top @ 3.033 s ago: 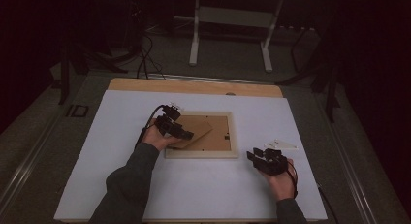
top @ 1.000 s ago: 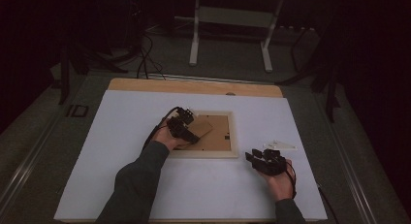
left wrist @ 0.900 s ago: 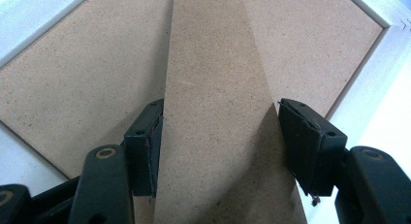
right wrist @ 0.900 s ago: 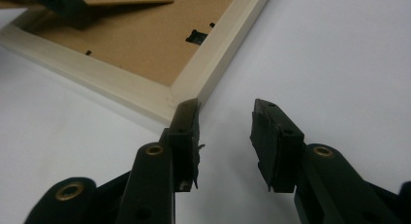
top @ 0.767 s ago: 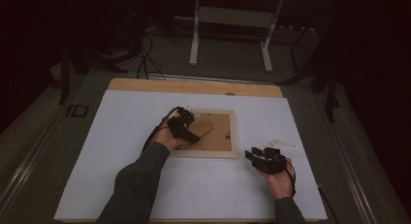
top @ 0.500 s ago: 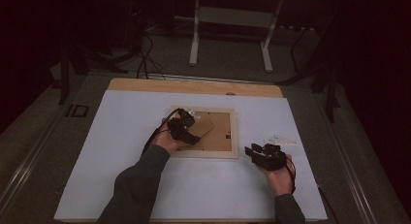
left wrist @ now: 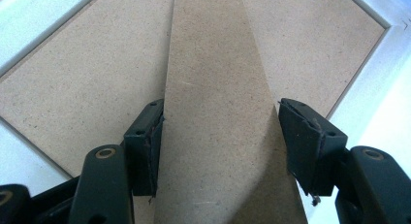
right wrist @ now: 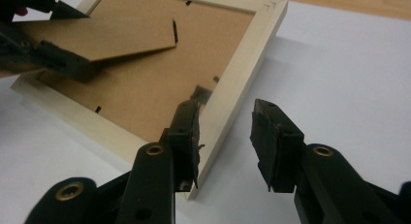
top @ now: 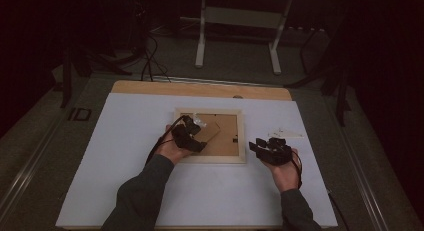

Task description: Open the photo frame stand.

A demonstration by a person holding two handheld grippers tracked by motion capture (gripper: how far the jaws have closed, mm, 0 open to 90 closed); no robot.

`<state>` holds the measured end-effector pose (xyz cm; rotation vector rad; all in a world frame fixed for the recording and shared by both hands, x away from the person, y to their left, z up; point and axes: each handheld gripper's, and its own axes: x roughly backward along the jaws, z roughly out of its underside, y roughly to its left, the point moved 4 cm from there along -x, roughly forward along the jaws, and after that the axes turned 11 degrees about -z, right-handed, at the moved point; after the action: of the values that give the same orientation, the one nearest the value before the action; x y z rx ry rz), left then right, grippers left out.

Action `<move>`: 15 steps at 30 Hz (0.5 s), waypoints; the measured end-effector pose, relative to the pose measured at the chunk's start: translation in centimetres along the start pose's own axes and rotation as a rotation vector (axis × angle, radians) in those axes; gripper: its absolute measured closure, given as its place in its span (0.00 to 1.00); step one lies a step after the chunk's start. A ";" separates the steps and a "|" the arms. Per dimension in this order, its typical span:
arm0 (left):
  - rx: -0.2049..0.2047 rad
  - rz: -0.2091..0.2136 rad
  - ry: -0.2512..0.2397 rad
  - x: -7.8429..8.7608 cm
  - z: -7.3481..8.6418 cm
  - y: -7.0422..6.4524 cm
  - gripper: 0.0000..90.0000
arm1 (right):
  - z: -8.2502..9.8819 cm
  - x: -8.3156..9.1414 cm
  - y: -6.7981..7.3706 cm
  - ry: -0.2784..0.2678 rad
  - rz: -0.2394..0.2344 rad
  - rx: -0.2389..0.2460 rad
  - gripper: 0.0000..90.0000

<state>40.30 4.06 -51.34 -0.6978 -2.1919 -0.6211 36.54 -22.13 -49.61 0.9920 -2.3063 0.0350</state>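
Both hands have crept since a second ago: the left gripper (top: 192, 132) further over the picture frame (top: 241, 136), the right gripper (top: 262, 146) lifting toward its three-o'clock rail. The frame lies face down mid-bench (top: 125, 141). Left fingers (left wrist: 145, 146) grasp the stand flap (left wrist: 218, 112) across its width, raised off the backing board (left wrist: 77, 83). Right fingers (right wrist: 186, 136) are released, straddling the rail without pressing. That flap looks thin, light fibreboard, stiff but likely to snap at its hinge; I'd hold its edges near the wide end.
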 end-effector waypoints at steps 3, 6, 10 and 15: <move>-0.009 -0.015 -0.012 0.2 0.0 -0.2 0.44 | -0.7 -0.2 0.0 0.002 0.000 0.008 0.69; -0.016 -0.027 -0.023 0.4 0.1 -0.3 0.44 | -1.4 -0.4 0.0 0.005 -0.002 0.013 0.69; -0.024 -0.050 -0.042 0.7 0.2 -0.7 0.44 | -2.0 -0.7 -0.1 0.011 -0.005 0.013 0.69; -0.038 -0.072 -0.055 1.1 0.3 -1.0 0.44 | -2.6 -1.1 -0.3 0.020 -0.006 0.014 0.69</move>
<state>38.92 3.86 -50.93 -0.6660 -2.2696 -0.6895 38.72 -21.00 -48.20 1.0006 -2.2875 0.0589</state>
